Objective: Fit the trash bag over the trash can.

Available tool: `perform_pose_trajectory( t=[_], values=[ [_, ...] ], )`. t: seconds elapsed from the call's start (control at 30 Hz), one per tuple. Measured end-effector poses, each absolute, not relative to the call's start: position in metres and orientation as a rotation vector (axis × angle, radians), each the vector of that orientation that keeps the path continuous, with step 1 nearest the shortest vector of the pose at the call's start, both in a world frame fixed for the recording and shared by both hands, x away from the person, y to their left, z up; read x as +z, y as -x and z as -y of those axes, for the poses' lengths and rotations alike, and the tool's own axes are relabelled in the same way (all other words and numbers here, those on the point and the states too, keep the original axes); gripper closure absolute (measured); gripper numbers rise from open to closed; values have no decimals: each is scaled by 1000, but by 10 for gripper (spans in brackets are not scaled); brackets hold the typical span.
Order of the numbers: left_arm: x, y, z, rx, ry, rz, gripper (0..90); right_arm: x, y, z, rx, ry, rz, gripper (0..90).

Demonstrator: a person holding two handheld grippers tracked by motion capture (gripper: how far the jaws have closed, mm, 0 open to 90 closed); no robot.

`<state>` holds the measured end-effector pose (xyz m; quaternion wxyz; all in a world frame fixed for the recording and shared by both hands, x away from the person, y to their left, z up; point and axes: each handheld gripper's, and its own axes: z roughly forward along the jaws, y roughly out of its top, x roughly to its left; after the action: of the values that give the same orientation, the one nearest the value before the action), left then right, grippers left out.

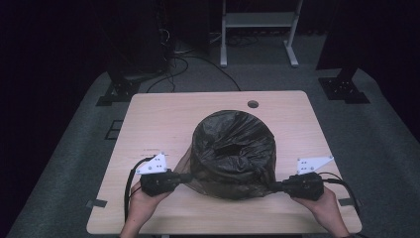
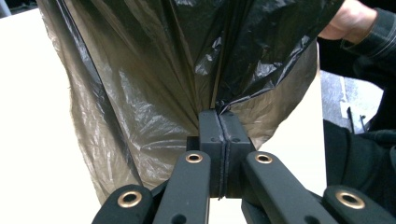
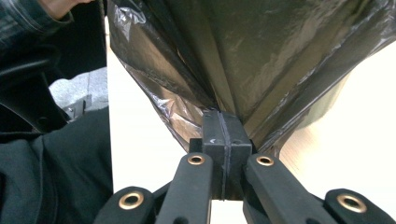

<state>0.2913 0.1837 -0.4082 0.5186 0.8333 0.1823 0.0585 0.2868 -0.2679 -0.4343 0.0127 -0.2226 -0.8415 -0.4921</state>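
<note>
A black plastic bag (image 1: 233, 153) covers a round bin-shaped form in the middle of the wooden table (image 1: 163, 111). My left gripper (image 1: 185, 177) holds the bag's lower left edge, its jaws pressed together on a pinch of thin film (image 2: 223, 109). The bag (image 2: 177, 70) fans out above them in tight pleats. My right gripper (image 1: 273, 186) grips the lower right edge the same way, jaws closed on gathered plastic (image 3: 224, 112), with the bag (image 3: 271, 56) stretched taut above. Both hands rest near the table's front edge.
A small round hole (image 1: 253, 104) sits in the table near its back edge. Behind the table stand a white metal frame (image 1: 257, 29) and black stands with cables on the grey floor (image 1: 64, 163). A dark sleeve (image 2: 369, 42) appears in the left gripper view.
</note>
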Motion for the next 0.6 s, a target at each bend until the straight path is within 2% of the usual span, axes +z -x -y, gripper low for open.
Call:
perform_pose_trajectory(
  t=[0.37, 0.6],
  values=[
    [-419, -300, -183, 151, -2040, -475, 890, -444, -294, 270, -1456, 768, 2676, 900],
    [-425, -302, -179, 202, -2115, -489, 881, -449, -297, 270, -1405, 806, 2724, 900]
  ],
)
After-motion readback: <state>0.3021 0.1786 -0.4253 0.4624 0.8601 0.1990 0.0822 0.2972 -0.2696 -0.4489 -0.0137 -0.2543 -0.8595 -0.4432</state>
